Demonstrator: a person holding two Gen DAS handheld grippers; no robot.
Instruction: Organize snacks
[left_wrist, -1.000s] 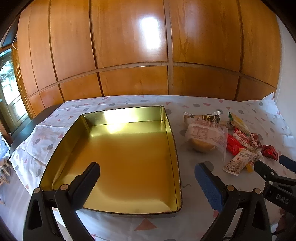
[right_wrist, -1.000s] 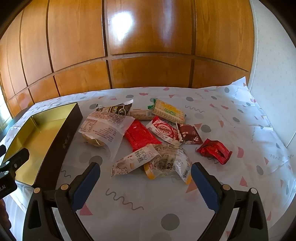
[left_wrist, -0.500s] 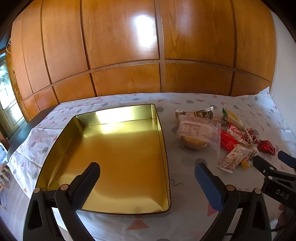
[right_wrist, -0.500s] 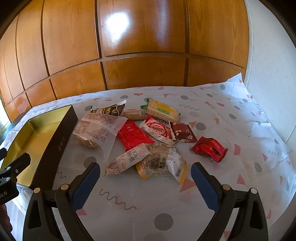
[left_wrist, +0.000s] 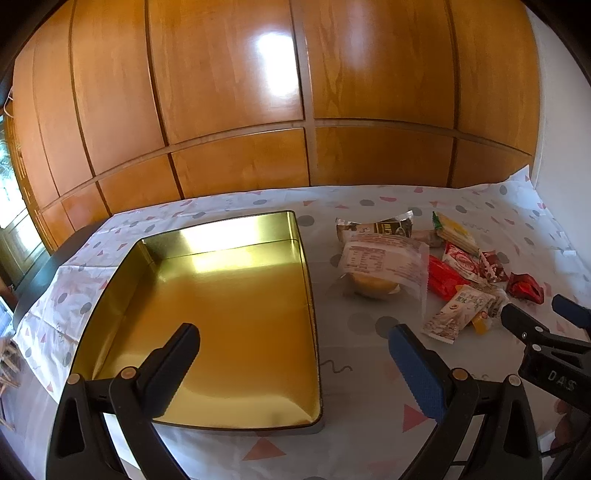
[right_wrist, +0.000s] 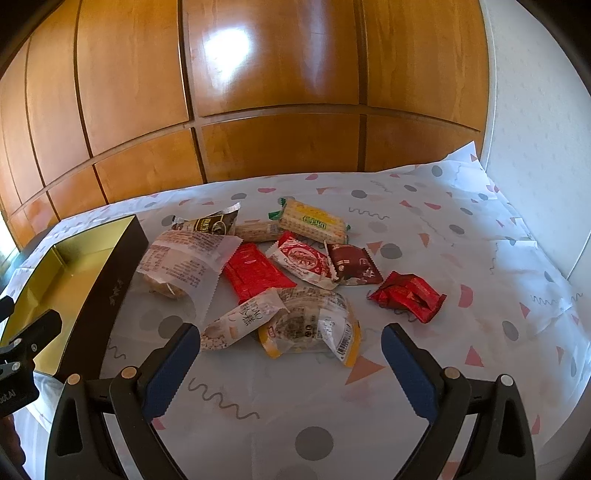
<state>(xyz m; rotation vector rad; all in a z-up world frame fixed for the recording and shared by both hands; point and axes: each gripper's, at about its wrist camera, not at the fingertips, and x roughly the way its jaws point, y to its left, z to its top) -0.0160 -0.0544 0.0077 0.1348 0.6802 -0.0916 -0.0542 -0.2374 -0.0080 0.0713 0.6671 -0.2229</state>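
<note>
- The right gripper (right_wrist: 290, 354) hangs with its blue-padded fingers (right_wrist: 173, 363) spread wide and nothing between them.
- Just ahead of its tips lie a clear wrapped cake (right_wrist: 314, 325) and a pale snack packet (right_wrist: 240, 321), the nearest of the snack pile (right_wrist: 291, 266) on the spotted tablecloth (right_wrist: 461, 258).
- The left gripper (left_wrist: 293, 363) is likewise spread and holding nothing; its left finger overlaps the gold tin (left_wrist: 221, 306).
- The tin lies left of the pile, bare inside.
</note>
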